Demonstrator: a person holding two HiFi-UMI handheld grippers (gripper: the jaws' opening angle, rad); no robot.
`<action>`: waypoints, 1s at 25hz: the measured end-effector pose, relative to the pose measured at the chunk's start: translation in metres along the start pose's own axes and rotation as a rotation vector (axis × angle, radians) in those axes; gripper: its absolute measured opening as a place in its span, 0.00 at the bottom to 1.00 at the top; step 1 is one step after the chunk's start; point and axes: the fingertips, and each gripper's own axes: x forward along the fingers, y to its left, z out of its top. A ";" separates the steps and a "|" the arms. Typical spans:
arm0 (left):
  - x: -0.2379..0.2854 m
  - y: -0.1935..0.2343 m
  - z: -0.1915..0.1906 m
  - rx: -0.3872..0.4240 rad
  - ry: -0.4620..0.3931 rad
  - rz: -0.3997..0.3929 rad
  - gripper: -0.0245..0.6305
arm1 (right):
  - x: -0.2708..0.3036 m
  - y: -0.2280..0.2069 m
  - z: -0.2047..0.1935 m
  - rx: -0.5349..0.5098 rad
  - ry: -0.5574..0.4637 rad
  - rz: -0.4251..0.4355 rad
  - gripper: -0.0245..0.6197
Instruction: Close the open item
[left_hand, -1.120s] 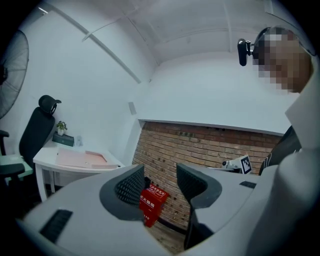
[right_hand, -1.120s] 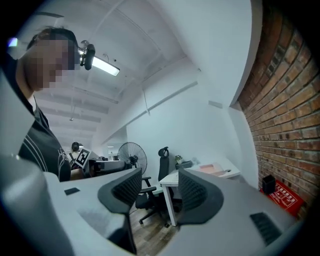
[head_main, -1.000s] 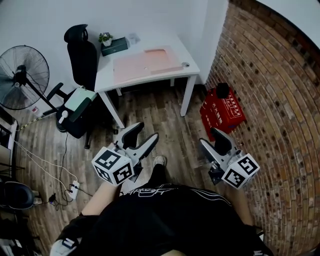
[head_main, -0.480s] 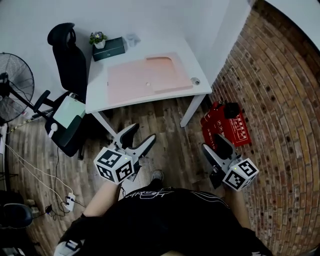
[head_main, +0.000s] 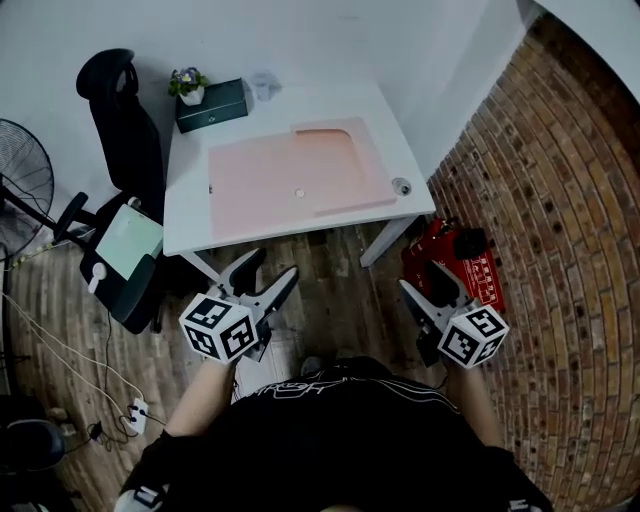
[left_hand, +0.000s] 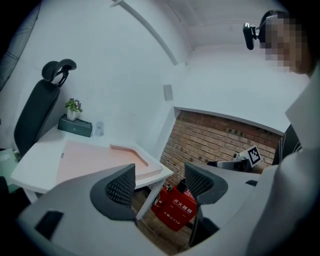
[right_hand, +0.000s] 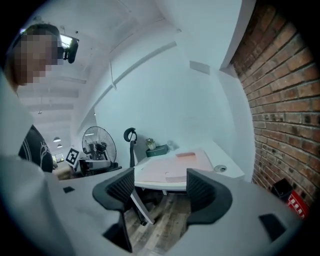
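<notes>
Head view: the left claw (head_main: 270, 268) stands wide open and empty; the right claw (head_main: 422, 278) is opening with nothing between its jaws. The pink flat item (head_main: 290, 175) lies on the white desk (head_main: 190, 215), upper centre, well apart from both.

One desk (head_main: 188, 218) — perhaps one pink folder (head_main: 270, 170)

red box (left_hand: 175, 206) w/ 灭火器箱, rest unreadable

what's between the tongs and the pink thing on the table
Nothing visible. The left tongs, open, and the right tongs, opening, hang empty over the wooden floor short of the white table holding the flat pink item.
</notes>
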 end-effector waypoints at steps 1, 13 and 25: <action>0.003 0.004 0.001 0.002 0.006 0.005 0.51 | 0.009 -0.007 0.001 -0.005 0.005 -0.012 0.51; 0.054 0.059 0.024 -0.028 0.029 0.124 0.51 | 0.135 -0.091 0.029 -0.047 0.067 0.008 0.52; 0.113 0.147 0.055 -0.125 -0.015 0.321 0.51 | 0.270 -0.190 0.000 -0.114 0.287 -0.074 0.53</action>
